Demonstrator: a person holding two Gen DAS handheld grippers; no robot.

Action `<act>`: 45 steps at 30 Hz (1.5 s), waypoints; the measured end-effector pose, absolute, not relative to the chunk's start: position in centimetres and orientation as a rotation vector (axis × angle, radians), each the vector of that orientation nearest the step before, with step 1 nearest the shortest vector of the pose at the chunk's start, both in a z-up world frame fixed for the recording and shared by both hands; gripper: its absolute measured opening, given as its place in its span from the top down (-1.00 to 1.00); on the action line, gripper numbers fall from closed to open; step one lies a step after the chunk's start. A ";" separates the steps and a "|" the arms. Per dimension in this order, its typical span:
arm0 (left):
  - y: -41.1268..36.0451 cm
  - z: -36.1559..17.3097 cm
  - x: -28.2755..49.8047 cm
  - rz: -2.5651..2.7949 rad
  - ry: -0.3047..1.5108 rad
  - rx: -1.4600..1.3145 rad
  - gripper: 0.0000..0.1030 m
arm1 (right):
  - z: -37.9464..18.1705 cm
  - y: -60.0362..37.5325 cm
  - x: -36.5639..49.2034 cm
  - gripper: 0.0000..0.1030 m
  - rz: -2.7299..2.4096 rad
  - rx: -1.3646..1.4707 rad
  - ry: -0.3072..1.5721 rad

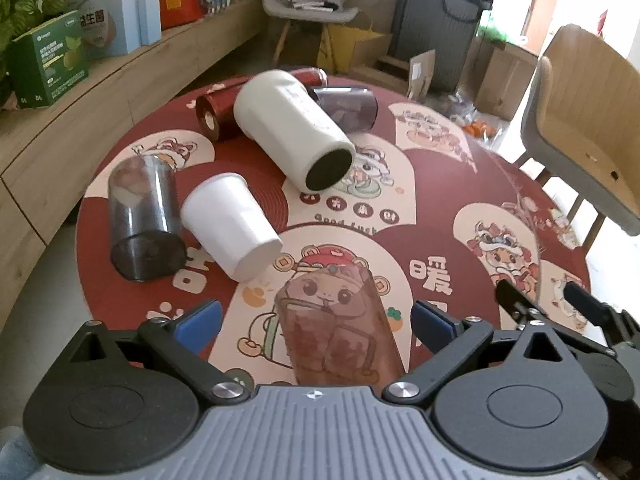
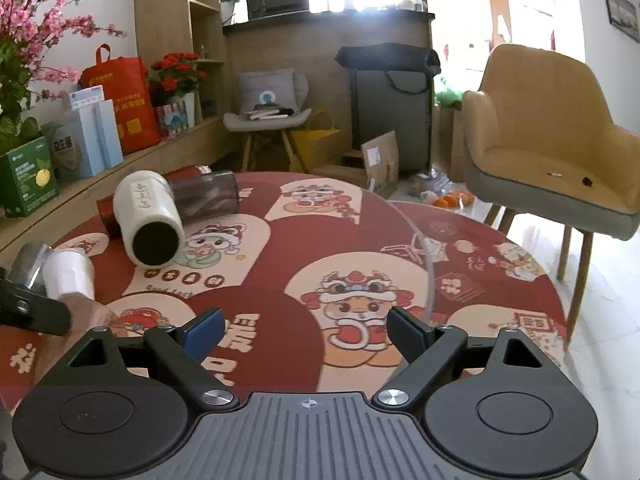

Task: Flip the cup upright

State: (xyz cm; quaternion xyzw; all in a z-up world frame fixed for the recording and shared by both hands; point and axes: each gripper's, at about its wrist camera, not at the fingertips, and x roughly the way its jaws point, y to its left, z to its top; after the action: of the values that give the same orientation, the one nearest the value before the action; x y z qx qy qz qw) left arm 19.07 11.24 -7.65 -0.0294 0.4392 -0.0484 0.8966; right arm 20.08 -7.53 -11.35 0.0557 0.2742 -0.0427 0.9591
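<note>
A brown see-through cup (image 1: pixel 340 328) lies on its side on the round red table (image 1: pixel 440 184), between the blue pads of my left gripper (image 1: pixel 318 320). The jaws are wide open and do not touch it. A white paper cup (image 1: pixel 230 226), a smoky clear cup (image 1: pixel 142 220), a big white cup with a dark inside (image 1: pixel 290 128), a red cup (image 1: pixel 218 110) and a dark clear cup (image 1: pixel 348 106) also lie on their sides. My right gripper (image 2: pixel 306 330) is open and empty over the table's printed middle; it also shows in the left wrist view (image 1: pixel 536 300).
A tan armchair (image 2: pixel 552 140) stands at the table's right side. A low wooden shelf (image 1: pixel 100 92) with boxes and flowers runs along the left. A grey chair (image 2: pixel 266 120), a black bag (image 2: pixel 390 104) and cardboard boxes are behind the table.
</note>
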 end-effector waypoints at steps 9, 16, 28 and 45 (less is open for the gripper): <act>11.3 -9.0 20.8 -0.074 0.989 -0.082 -0.82 | -11.4 -8.2 20.0 -0.65 -0.084 0.125 0.564; 11.4 -9.9 21.6 -0.087 1.027 -0.121 -0.77 | -11.5 -8.0 20.4 -0.64 -0.055 0.122 0.575; 10.8 -10.6 22.0 -0.122 1.029 -0.123 -0.60 | -11.9 -8.4 20.6 -0.64 -0.050 0.133 0.614; 11.2 -9.8 20.2 -0.124 0.915 -0.032 -0.51 | -11.9 -8.6 20.7 -0.64 -0.047 0.154 0.617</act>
State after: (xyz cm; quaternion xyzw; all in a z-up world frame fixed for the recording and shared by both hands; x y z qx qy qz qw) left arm 20.18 11.20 -9.75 -0.0154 0.4412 -0.0601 0.8953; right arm 20.71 -8.64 -11.89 0.0756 0.3031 -0.0233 0.9497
